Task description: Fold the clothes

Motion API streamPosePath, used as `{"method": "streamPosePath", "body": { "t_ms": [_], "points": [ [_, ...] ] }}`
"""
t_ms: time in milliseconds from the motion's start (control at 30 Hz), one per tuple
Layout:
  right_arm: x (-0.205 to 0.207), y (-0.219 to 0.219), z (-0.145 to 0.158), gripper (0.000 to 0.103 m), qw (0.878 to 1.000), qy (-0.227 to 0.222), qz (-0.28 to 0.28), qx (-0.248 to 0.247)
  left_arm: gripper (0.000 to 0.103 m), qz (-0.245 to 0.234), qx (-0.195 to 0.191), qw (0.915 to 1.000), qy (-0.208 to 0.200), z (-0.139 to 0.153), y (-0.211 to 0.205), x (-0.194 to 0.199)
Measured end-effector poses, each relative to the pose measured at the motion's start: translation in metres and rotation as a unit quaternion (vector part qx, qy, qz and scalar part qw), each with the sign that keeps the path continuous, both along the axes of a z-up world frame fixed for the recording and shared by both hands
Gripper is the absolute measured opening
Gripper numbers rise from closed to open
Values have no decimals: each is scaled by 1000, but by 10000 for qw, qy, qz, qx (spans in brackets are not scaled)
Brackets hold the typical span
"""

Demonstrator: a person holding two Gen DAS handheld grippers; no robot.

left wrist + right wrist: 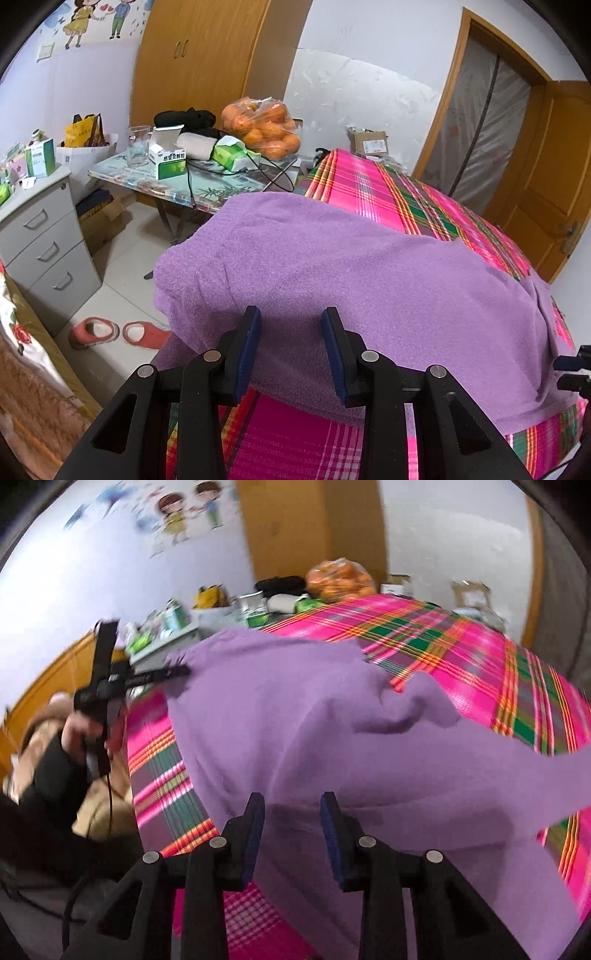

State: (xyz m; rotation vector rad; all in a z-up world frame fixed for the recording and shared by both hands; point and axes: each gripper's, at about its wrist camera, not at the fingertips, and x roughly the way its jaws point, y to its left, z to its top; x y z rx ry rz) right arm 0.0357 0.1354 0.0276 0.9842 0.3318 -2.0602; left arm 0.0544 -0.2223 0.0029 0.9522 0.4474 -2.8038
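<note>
Nearest the left wrist camera, the left gripper (291, 325) hung with its jaws spread apart, its blue pads (248, 343) on either side of the near edge of a purple garment (332, 266) without pinching it. The garment lay in a thick folded heap on a pink plaid sheet (388, 188) covering the bed.

From the right wrist camera, the right gripper (292, 812) also stood with jaws apart over the same garment (295, 720), closing on nothing; this view was blurred. The cloth there spread across the sheet (461, 653) with a rumpled ridge near its far side. To the left, a hand held the other gripper (107, 686) beside the garment's far corner.

Beyond the bed, a pair of red slippers (118, 330) sat on the floor by a grey drawer cabinet (44, 243). Farther off, a folding table (166, 177) carried a bag of oranges (264, 127), boxes and a clear jug, with a wooden wardrobe (207, 55) behind.
</note>
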Motion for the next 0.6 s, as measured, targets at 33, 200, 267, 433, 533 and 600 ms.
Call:
{"method": "streamPosePath", "body": {
  "t_ms": [33,200,267,433,533,600],
  "points": [
    [3,-2,0,32,9997,148,146,87,36,7,-15,10000,-12,0,1,0],
    [18,-15,2,32,9898,835,993,590,36,44,-22,10000,-40,1,2,-1],
    [13,-23,-1,32,9872,781,1195,706,36,61,-28,10000,-46,1,2,-1],
    [9,-29,-14,32,9812,574,1497,1071,36,68,-7,10000,-65,1,1,-1],
    [14,-27,-18,24,9795,514,1597,1111,36,77,-13,9999,-78,1,1,-3],
    [16,-28,-19,7,9806,526,1544,1087,36,96,-41,9999,-87,1,2,-4]
  ]
}}
